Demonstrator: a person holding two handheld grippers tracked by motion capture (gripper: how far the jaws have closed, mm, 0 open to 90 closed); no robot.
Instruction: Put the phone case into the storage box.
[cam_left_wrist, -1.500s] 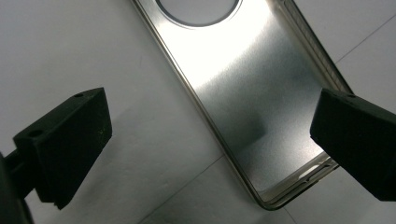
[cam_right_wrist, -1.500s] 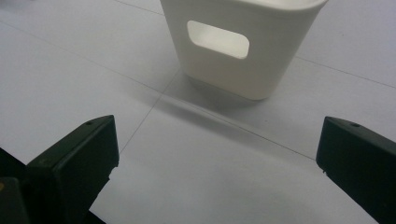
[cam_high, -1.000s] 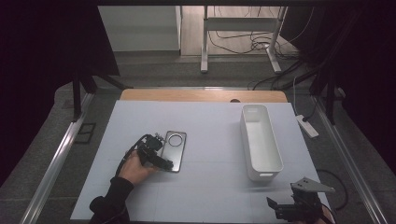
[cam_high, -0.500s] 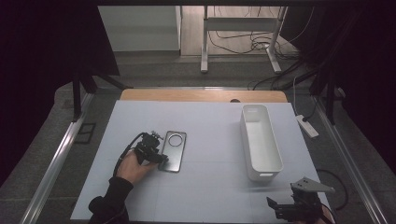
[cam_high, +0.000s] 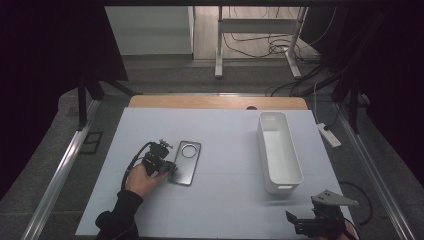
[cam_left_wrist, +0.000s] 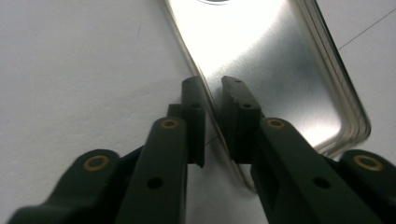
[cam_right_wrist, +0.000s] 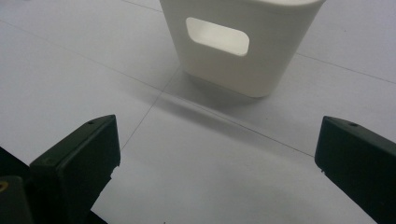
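Far end of the metal plate, with its round hole, beyond the left gripper view's top edge.

In the high view the left hand enters from the lower left of the frame, sleeve dark, forearm slanting up and to the right. It holds the left gripper low, pointing right, cable looping back over the wrist. In the left gripper view its jaws have just been closing and now pinch a thin edge between the pads, a narrow gap left. The right gripper sits at the lower right edge of the high view, grey plate on top, jaws spread wide apart.
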